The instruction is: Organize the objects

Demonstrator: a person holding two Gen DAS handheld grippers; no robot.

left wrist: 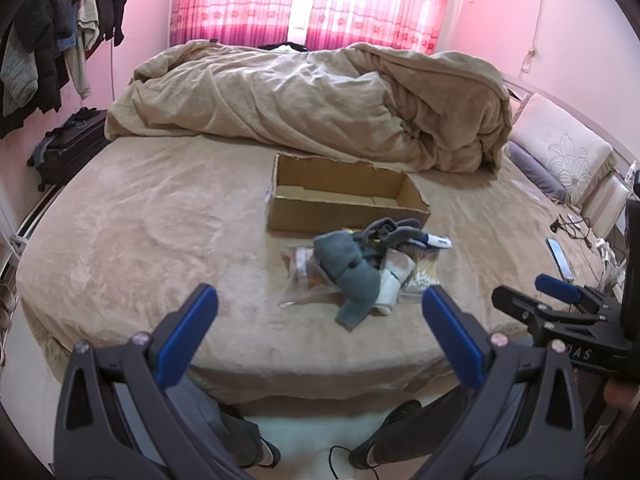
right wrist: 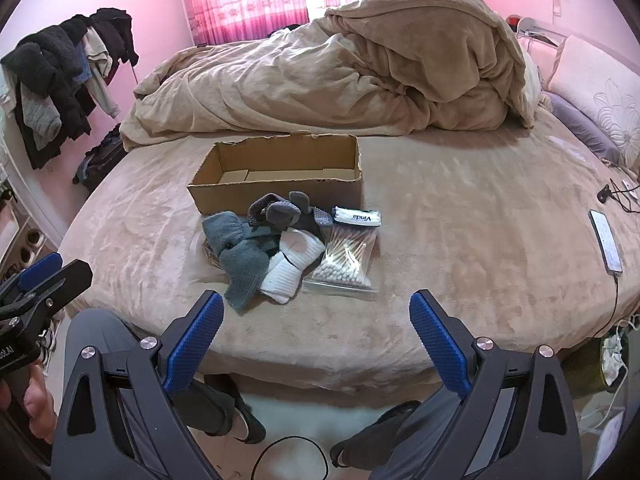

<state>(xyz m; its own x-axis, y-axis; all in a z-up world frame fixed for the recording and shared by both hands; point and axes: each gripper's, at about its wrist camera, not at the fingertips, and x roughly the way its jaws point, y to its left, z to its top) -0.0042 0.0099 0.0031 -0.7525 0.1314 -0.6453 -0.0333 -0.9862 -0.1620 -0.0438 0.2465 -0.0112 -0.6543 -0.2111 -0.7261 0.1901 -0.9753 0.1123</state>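
An open cardboard box (left wrist: 348, 216) (right wrist: 280, 196) with nothing in it lies on the beige bed. In front of it is a small pile: grey socks (left wrist: 352, 276) (right wrist: 240, 256), white socks (right wrist: 290, 266) (left wrist: 394, 280), dark patterned socks (right wrist: 286, 212), a bag of cotton swabs (right wrist: 346, 260) (left wrist: 424, 266), a tissue packet (right wrist: 358, 218) and a clear plastic bag (left wrist: 300, 276). My left gripper (left wrist: 320, 316) is open, held above the bed's near edge short of the pile. My right gripper (right wrist: 316, 320) is open too, just short of the socks and swabs. Neither holds anything.
A rumpled beige duvet (left wrist: 320, 100) fills the far half of the bed. Pillows (left wrist: 560, 152) lie at the right. A phone (right wrist: 606, 240) with cables rests near the right edge. Clothes (left wrist: 52, 40) hang at the left above a suitcase (left wrist: 68, 148). The person's legs and shoes (right wrist: 240, 420) stand below.
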